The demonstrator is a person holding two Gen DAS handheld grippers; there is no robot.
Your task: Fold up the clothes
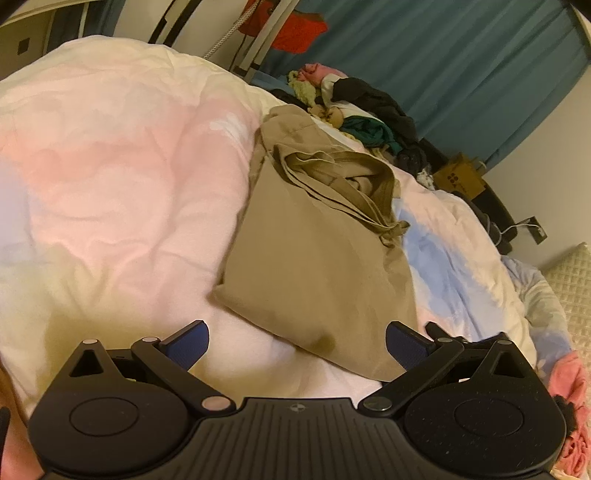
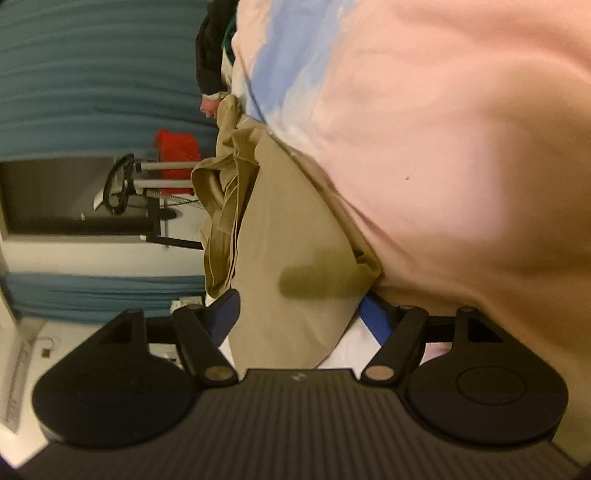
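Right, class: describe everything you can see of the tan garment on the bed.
The tan garment is a plain khaki cloth piece, cotton-like, partly folded into a rough rectangle. Its far end is bunched, with hemmed edges and loose folds piled on top. It lies flat on the pink, white and blue duvet. A darker patch marks its near corner. The left gripper is open just short of it; the right gripper stands open with the near edge between its pads.

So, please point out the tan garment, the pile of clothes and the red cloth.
tan garment point(image 1: 314, 280), left wrist view, flat folded body.
pile of clothes point(image 1: 369, 110), left wrist view, dark top.
red cloth point(image 1: 299, 35), left wrist view, middle.
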